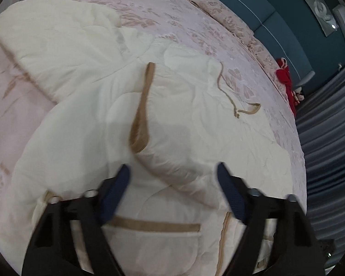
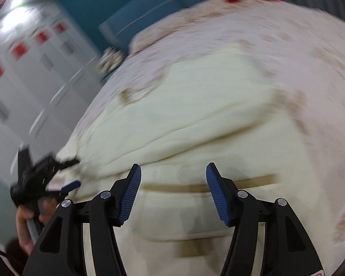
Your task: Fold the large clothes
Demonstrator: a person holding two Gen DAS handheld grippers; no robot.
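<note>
Showing only rightward: hand (image 2: 26, 225) gripping the left gripper (image 2: 69, 174).

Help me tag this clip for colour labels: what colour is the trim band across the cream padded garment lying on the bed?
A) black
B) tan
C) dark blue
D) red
B: in the left wrist view a tan trim band runs across the cream padded garment, and matching tan cords lie on it; the right wrist view shows the same band beyond the open right gripper.
</note>
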